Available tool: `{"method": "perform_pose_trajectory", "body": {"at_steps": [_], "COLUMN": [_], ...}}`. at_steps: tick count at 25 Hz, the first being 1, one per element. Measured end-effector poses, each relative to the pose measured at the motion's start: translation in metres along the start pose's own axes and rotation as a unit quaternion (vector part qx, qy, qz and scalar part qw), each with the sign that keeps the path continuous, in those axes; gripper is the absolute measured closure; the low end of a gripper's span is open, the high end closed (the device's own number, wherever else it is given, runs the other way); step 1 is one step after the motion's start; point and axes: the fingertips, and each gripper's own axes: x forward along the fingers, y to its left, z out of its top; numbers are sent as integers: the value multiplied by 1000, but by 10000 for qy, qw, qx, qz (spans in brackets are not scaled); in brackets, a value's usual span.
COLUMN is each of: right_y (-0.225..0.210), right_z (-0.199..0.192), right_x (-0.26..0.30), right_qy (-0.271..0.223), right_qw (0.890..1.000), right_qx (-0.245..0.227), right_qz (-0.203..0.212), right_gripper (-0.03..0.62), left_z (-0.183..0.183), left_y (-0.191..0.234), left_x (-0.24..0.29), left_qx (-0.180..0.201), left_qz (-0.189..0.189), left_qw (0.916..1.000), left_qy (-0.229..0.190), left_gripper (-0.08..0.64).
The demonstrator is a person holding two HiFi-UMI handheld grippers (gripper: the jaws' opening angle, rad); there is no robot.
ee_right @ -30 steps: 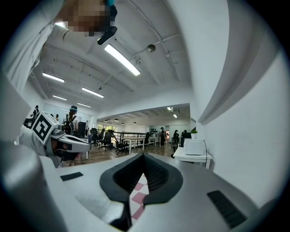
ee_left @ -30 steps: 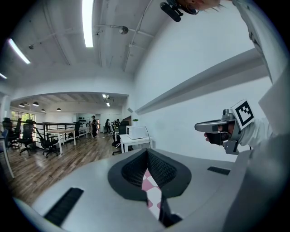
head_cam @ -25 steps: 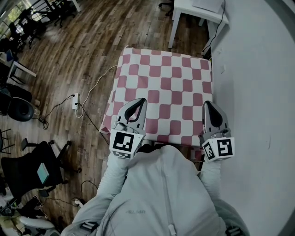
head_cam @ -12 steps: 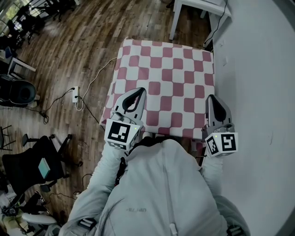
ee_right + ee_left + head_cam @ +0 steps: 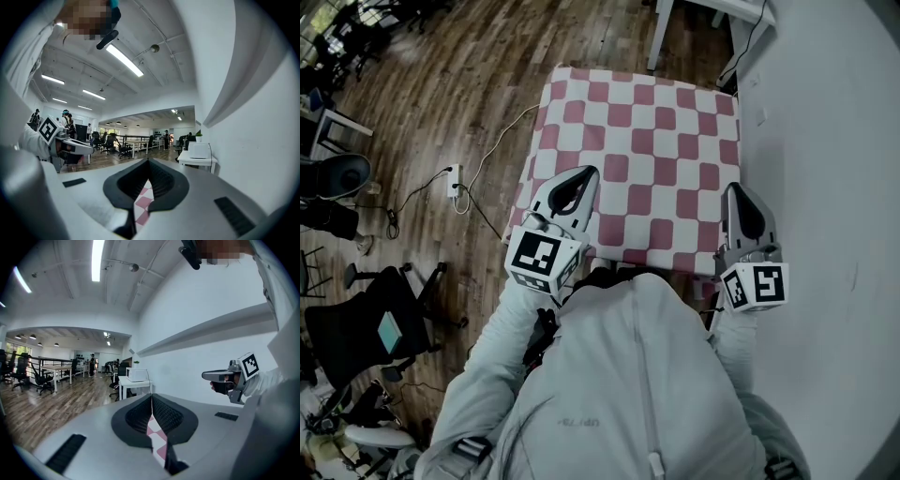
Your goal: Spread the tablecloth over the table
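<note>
Left gripper (image 5: 577,187) and right gripper (image 5: 740,210): jaws closed, each pinching near edge of checked tablecloth (image 5: 649,141); cloth extends ahead over table.

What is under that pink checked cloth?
Something flat and square holds the tablecloth up above the wooden floor, presumably a table. The cloth covers it completely, so no tabletop or legs show.

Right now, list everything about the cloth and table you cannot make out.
- Table: head view, covered by the pink-and-white checked tablecloth.
- Tablecloth's near overhang: head view, hidden behind the person's grey jacket.
- Cloth's spread: gripper views, blocked by the left gripper and right gripper themselves.
</note>
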Motion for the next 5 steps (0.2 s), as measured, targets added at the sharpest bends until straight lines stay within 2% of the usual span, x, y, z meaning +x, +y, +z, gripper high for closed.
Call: {"method": "perform_pose_trajectory", "body": {"at_steps": [5], "right_y": [1], "right_z": [-7], "right_x": [-1], "right_qy": [57], "right_qw": [10000], "right_qx": [11], "right_qz": [9], "right_gripper": [571], "left_z": [-2], "left_y": [2], "left_x": [-1], "left_qx": [-76], "left_qz": [-36], "left_qw": [10000], "left_qy": [3], "left_gripper": [534]}}
